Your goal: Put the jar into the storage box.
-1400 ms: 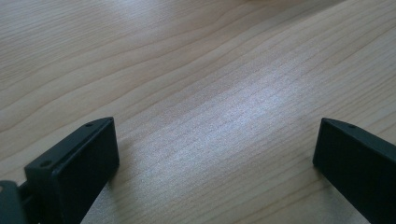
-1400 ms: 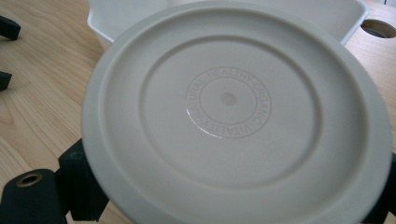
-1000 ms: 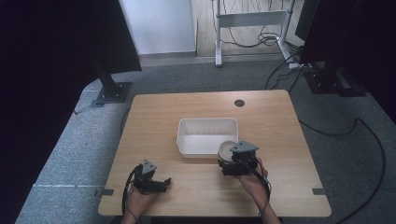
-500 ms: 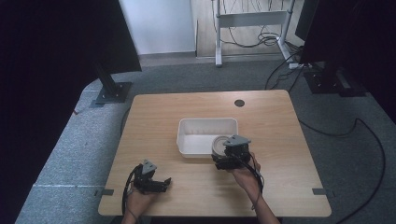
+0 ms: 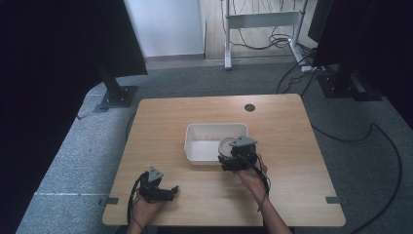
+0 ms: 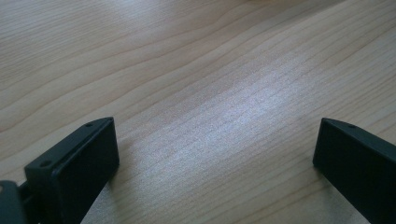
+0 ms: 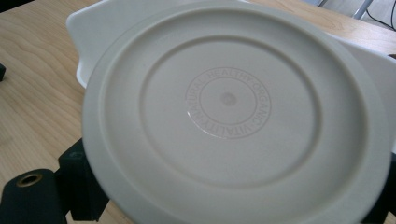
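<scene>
My right gripper is shut on a round beige plate, held at the near right corner of a white rectangular tub. In the right gripper view the plate stands tilted toward the camera, showing a ring of embossed words, with the black jaws at its lower left and lower right edges. Behind it lies the tub. Low at the table's front left, my left gripper is open. In the left gripper view only bare wood lies between the jaws of the left gripper.
The wooden table has a round cable hole near its far edge. Dark monitor stands and cables sit on the grey carpet around the table. A white desk frame stands at the back.
My right gripper has carried the plate leftward and a little farther away, up to the tub's near right corner. The left gripper has stayed put.
</scene>
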`<state>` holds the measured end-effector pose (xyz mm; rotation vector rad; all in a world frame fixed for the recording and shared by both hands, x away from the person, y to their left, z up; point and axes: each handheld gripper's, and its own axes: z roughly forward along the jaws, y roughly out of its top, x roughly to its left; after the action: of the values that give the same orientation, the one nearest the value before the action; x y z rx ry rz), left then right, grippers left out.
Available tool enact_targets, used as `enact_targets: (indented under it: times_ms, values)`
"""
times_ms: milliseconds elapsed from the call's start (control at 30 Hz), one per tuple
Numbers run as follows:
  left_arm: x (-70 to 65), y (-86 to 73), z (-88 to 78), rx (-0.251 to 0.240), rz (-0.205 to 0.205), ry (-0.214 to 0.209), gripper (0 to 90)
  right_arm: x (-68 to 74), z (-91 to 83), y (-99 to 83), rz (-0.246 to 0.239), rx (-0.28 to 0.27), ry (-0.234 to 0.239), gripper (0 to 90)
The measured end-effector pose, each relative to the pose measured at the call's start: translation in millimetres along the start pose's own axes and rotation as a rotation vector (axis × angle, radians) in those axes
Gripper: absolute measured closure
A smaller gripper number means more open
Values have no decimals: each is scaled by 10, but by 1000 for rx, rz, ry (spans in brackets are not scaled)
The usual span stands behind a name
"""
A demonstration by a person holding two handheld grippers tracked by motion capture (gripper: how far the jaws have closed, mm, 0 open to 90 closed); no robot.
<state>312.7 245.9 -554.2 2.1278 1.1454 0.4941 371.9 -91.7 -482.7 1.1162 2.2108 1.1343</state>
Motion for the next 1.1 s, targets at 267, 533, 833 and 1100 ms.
enact_targets:
  times_ms: [267,533,833,1100]
  values:
    - [-1,0,-1,2,-1,-1,0,-5,87,71,-1,2,-15,97]
    - [0,0,-1,2,0,-1,0,22,203,139,-17,4,-28,97]
    - [0,-1,-1,2,0,-1,0,33,363,131,-28,21,-42,97]
    - [-1,0,-1,2,-1,-1,0,17,490,75,-17,44,-51,97]
